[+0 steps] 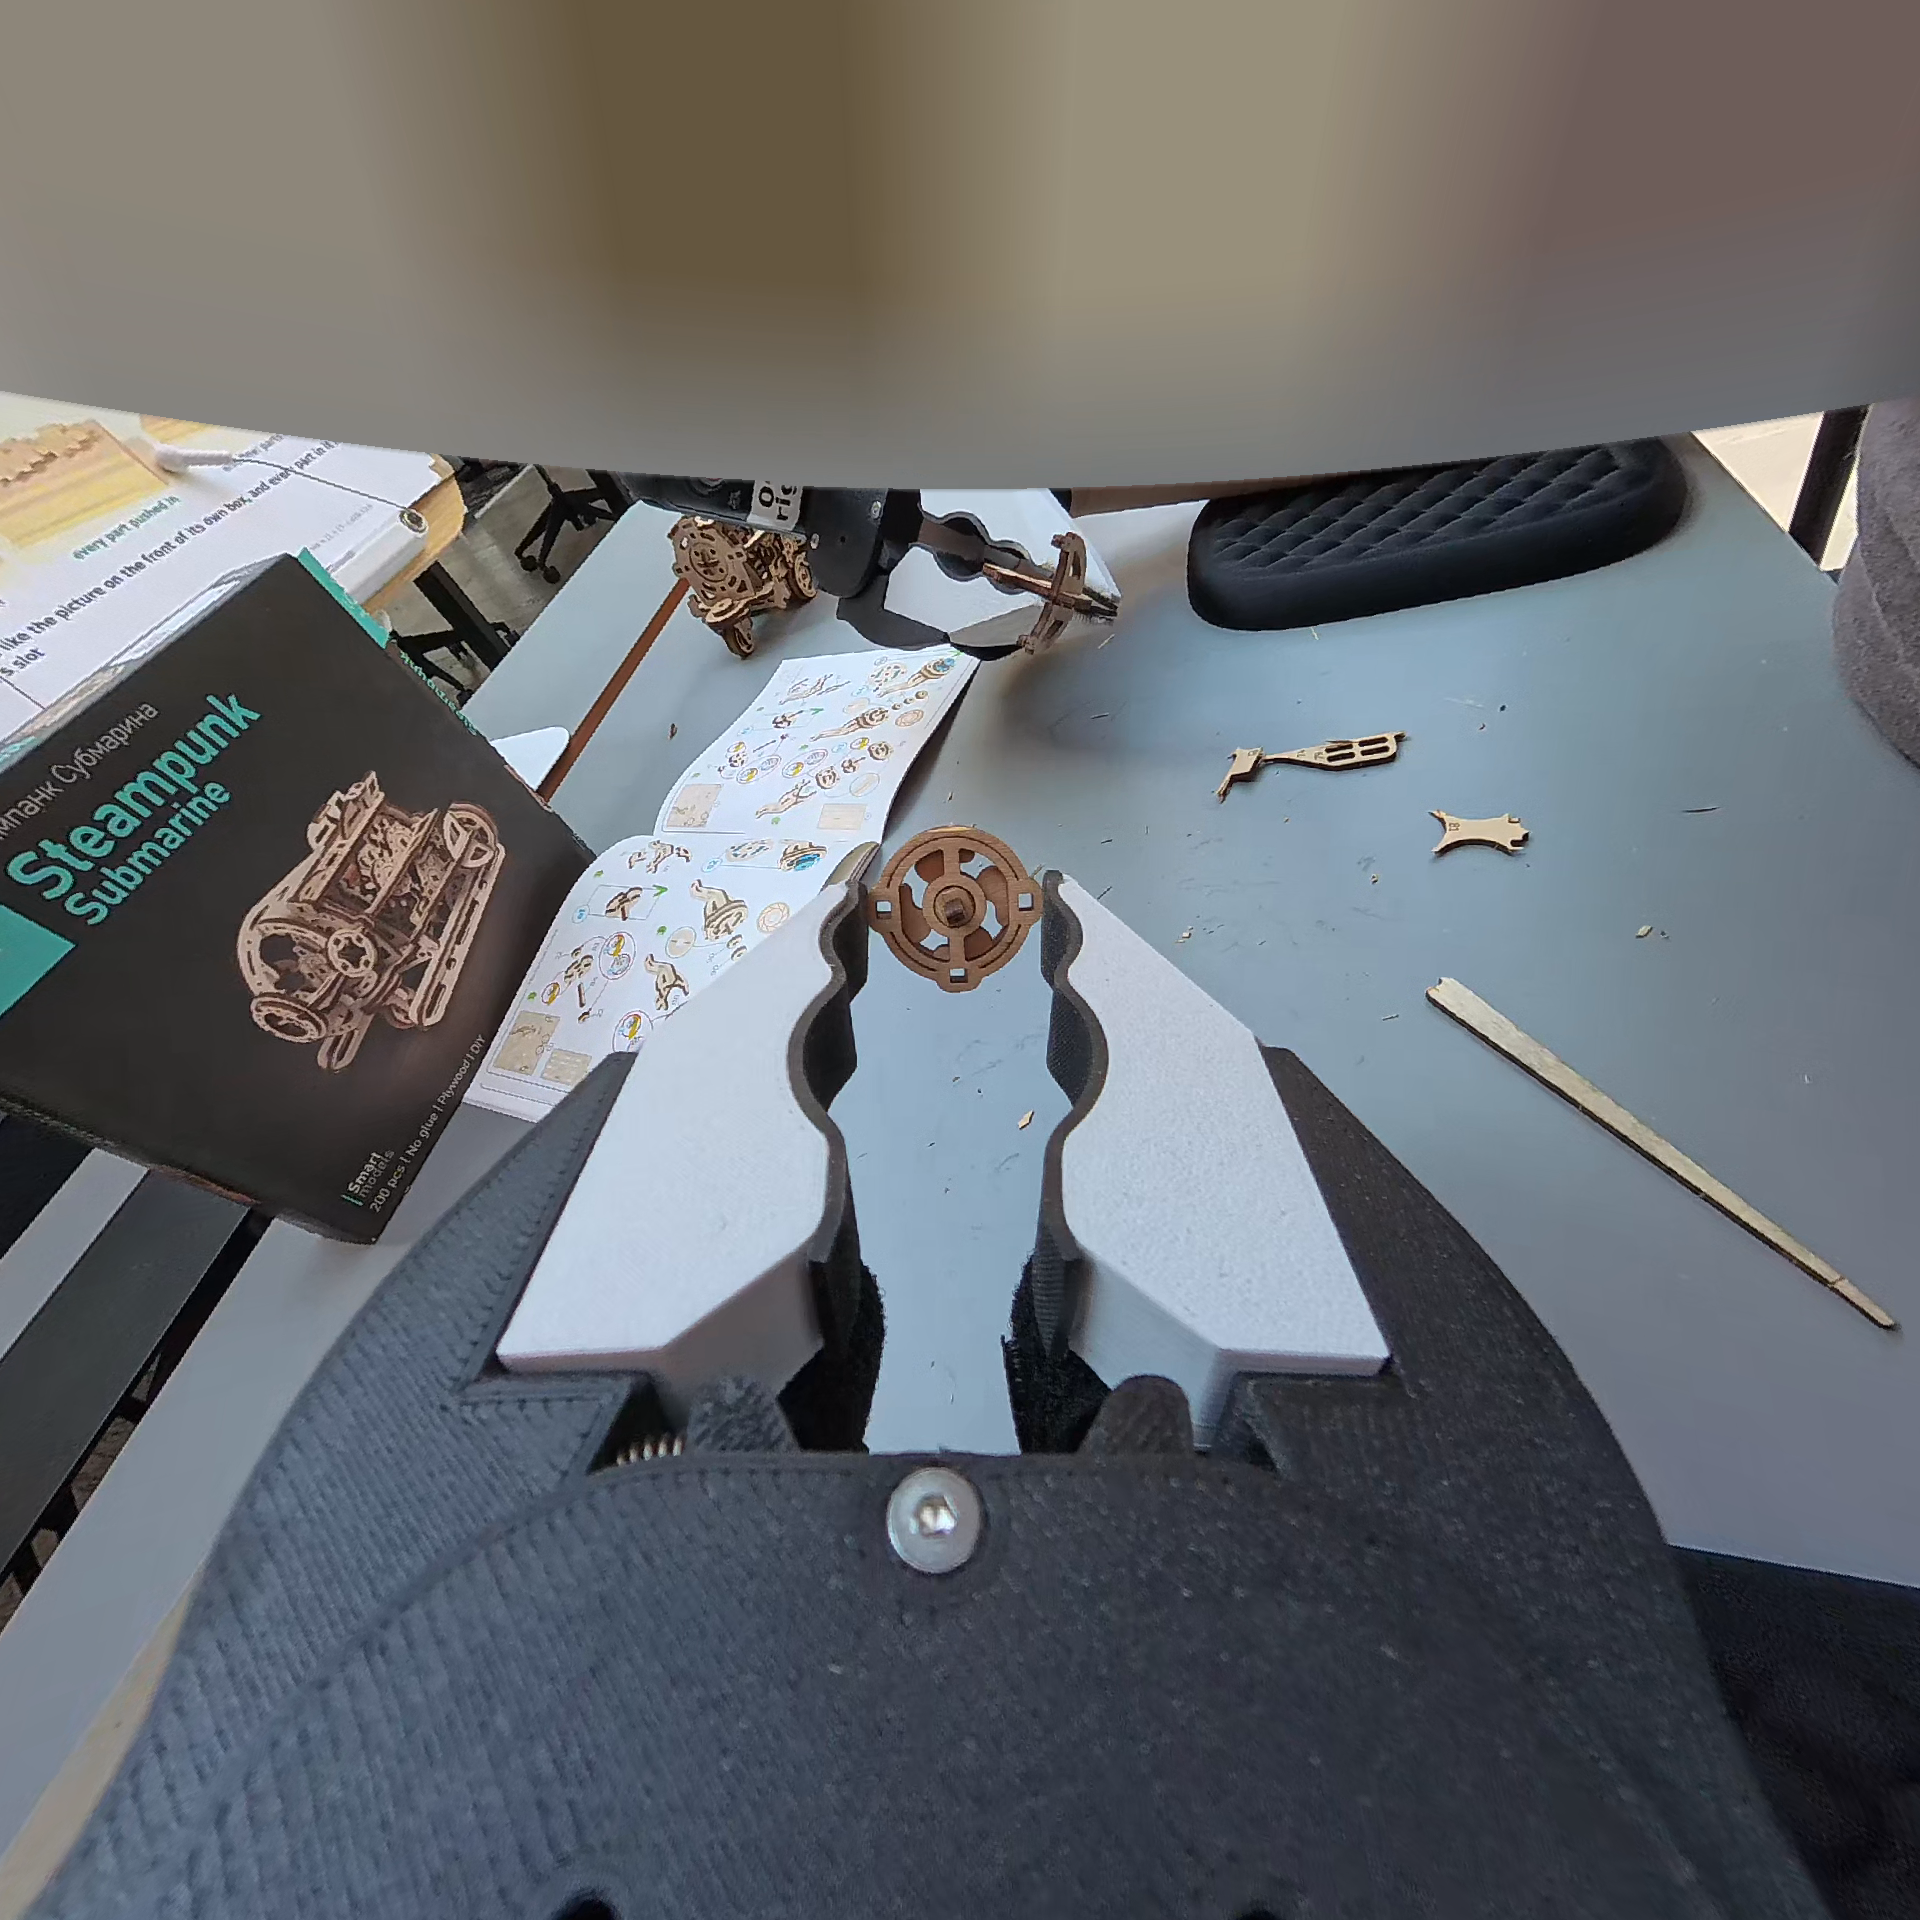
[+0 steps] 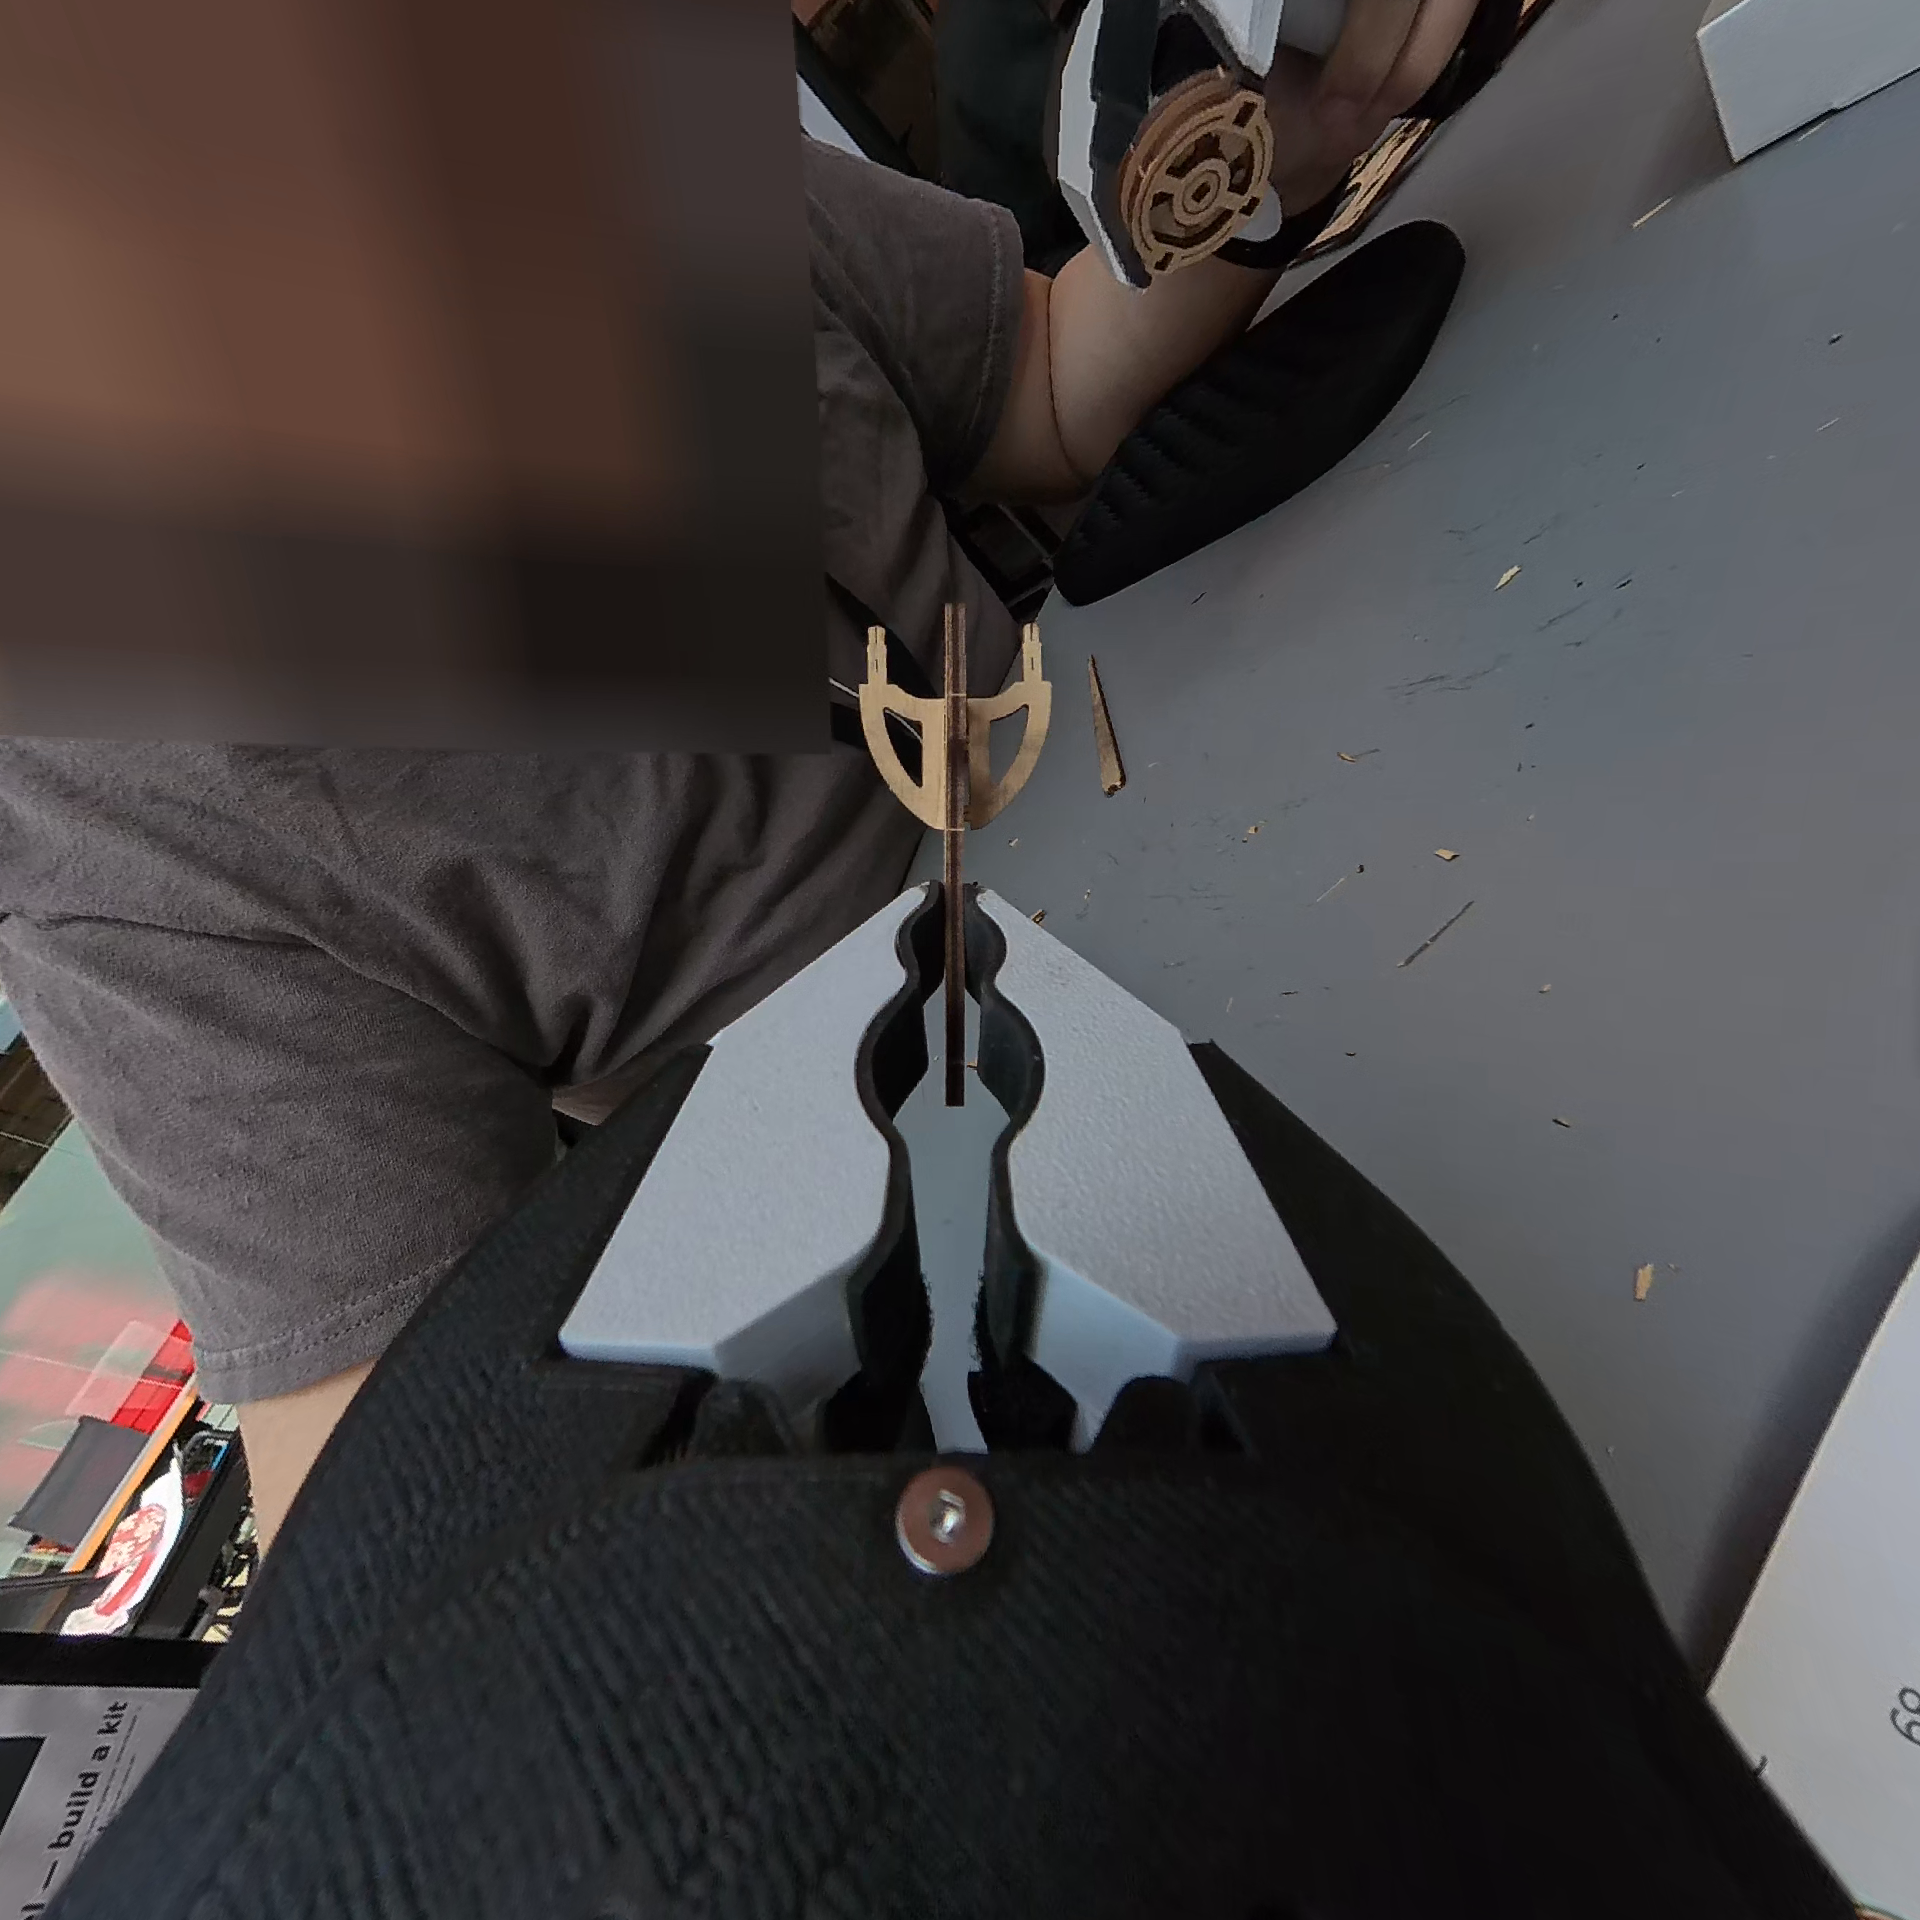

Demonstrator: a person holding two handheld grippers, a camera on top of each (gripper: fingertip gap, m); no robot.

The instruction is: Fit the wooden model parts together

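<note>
My left gripper is clenched on a round wooden wheel part, pinched by its rim between the two fingertips and held up off the grey counter, its spoked face and centre hub turned toward the camera. My right gripper is clamped on a flat wooden strip that stands edge-on between the fingers, carrying a curved, anchor-shaped cross-piece just past the tips. The two assemblies are well apart.

On the counter, to the left, the black kit box lies closed, so I cannot tell what is in it. Beside it lies the open instruction sheet, and beyond that a partly built wooden model. To the right lie two small loose wooden pieces, a long thin stick, scattered wood chips, and a black padded wrist rest.
</note>
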